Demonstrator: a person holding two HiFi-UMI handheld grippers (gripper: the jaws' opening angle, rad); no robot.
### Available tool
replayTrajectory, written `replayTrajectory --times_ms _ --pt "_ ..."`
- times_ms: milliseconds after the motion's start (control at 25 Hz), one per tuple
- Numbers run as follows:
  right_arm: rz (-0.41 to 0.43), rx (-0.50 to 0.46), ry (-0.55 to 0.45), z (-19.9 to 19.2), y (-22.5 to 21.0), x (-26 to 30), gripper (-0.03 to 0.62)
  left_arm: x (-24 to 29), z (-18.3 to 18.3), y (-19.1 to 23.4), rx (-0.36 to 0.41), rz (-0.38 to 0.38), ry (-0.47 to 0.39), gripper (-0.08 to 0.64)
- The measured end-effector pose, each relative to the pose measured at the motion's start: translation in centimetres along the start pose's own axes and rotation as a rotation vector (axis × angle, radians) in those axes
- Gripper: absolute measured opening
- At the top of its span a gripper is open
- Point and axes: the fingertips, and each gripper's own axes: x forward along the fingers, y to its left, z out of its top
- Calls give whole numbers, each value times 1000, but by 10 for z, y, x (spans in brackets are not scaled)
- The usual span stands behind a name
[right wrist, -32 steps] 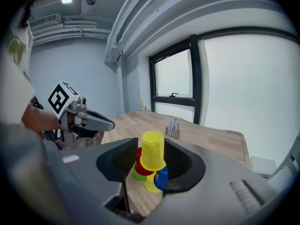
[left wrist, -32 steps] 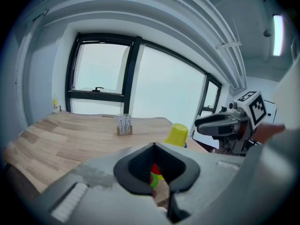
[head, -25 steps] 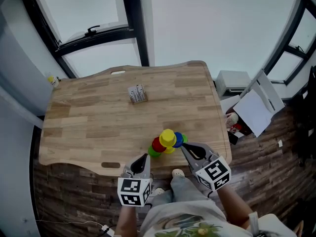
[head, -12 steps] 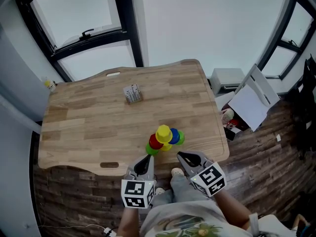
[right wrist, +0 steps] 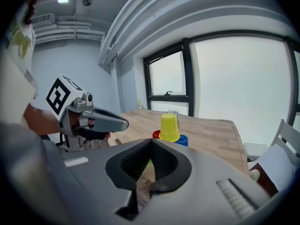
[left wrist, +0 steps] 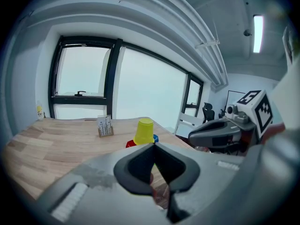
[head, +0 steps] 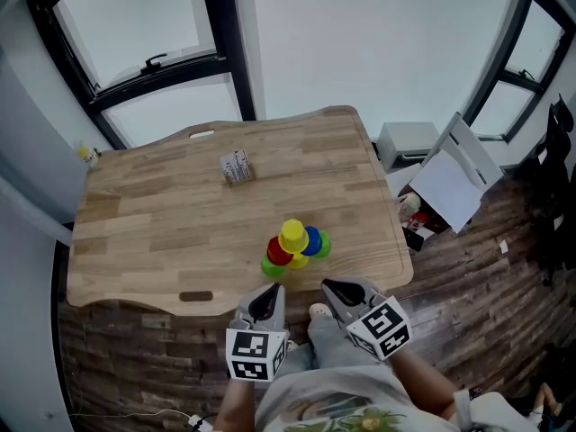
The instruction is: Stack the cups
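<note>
— Where do we have the cups?
— All in one pile on the wooden counter [head: 162, 214], near its front edge. The yellow cup [head: 292, 235] sits upside down on top, with the red cup [head: 278, 253], blue cup [head: 312, 240] and a green cup [head: 270, 266] beneath.
— And our grippers?
— We hold the left gripper [head: 268, 291] and right gripper [head: 328, 285] side by side just off that front edge, clear of the pile. Both have their jaws pressed together on nothing.
</note>
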Motion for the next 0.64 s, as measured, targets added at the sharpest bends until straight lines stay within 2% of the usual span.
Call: replayTrajectory --times_ms 640 --pt "-10 5 9 -12 21 -17 -2 -20 -12 -14 8 -10 -11 6"
